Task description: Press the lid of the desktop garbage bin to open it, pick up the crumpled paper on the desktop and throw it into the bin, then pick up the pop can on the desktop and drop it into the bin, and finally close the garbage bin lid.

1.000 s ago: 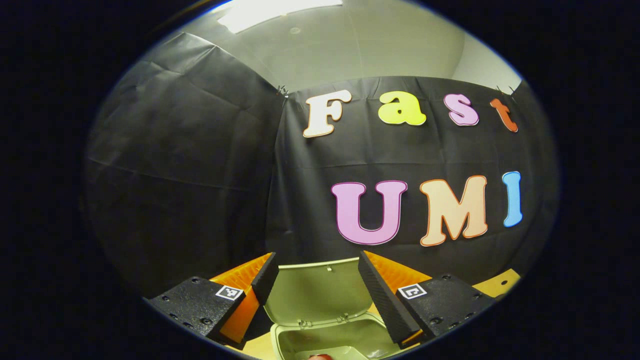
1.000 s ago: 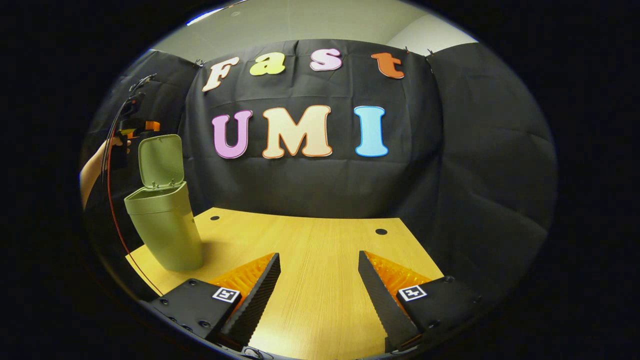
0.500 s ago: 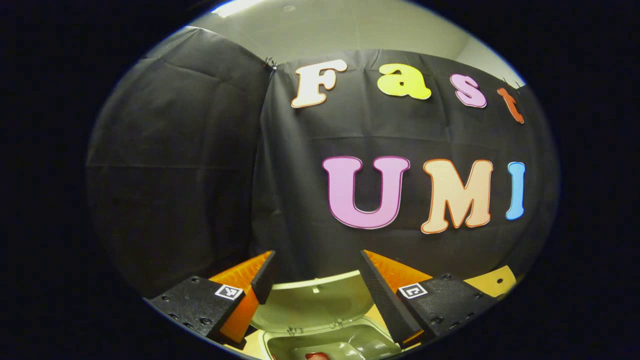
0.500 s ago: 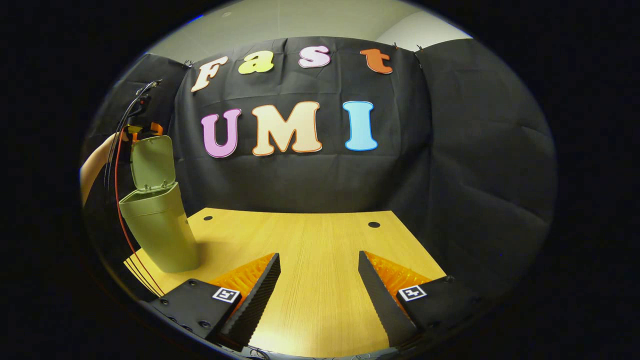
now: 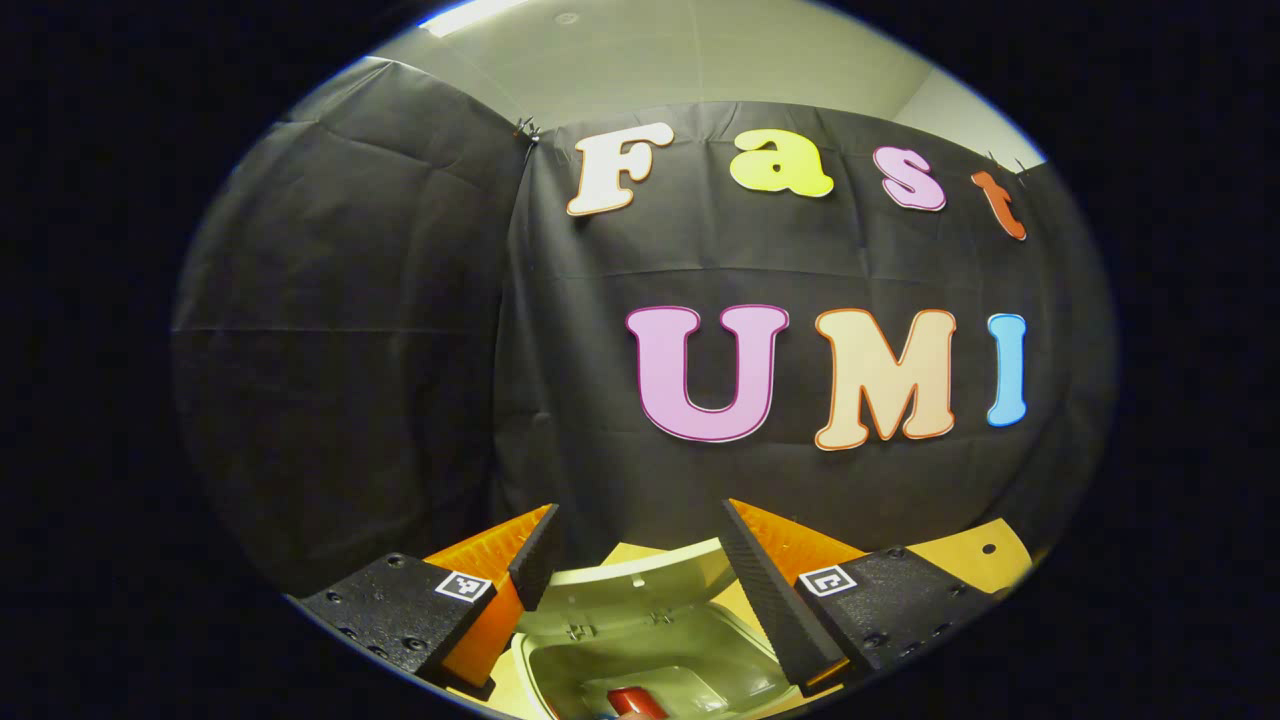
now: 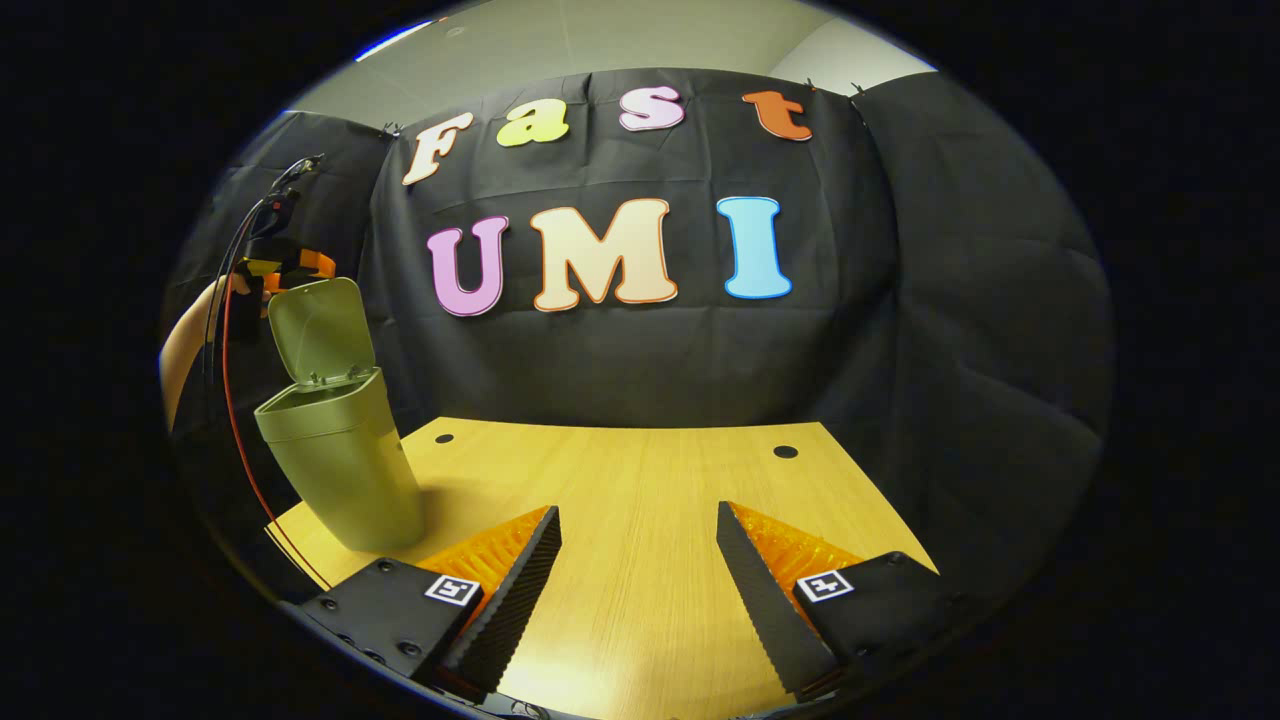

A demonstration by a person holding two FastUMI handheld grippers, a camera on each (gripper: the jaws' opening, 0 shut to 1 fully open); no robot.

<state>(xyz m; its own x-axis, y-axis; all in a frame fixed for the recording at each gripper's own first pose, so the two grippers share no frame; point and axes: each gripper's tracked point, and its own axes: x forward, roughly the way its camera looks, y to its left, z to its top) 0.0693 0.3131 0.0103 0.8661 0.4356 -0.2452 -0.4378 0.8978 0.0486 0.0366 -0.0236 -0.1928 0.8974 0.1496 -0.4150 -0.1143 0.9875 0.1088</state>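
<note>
Both tongs (image 5: 640, 560) (image 6: 640, 560) agape, empty

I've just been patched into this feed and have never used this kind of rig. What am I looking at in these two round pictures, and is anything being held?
There is no robot arm here: a person holds a two-finger tool in each hand, and a camera rides on each tool, looking forward along its fingers.

In the left gripper view, the left gripper hangs over the green bin. Its fingers are apart and hold nothing. The lid is open, and a red thing, probably the pop can, lies inside.

In the right gripper view, the right gripper hovers over the wooden table, open and holding nothing. Farther off to the left stands the same bin with its lid up, and behind it the hand with the other tool.

What seems left is closing the lid.
</note>
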